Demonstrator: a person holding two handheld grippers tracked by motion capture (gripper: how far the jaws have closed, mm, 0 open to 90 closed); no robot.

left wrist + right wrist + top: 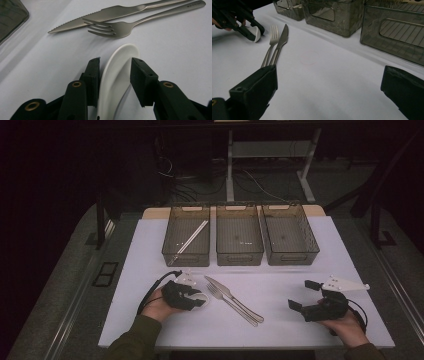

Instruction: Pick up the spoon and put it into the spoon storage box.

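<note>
A white ceramic spoon [120, 65] lies low over the white mat with its bowl pointing away, and my left gripper [115, 61] is shut on its handle. In the high view the left gripper [200, 300] and the spoon [205, 299] are at the mat's front left. Just right of them a steel fork [232, 304] and a steel knife [235, 296] lie side by side, also shown as the fork [112, 28] and the knife [100, 15]. My right gripper [303, 294] rests at the front right, with nothing between its wide-apart jaws [330, 72].
Three smoky clear bins stand in a row at the back of the mat: the left bin [172, 251] holds pale chopsticks [192, 236], the middle bin [239, 257] and the right bin [292, 257] look bare inside. The mat's front edge [240, 342] runs near both hands.
</note>
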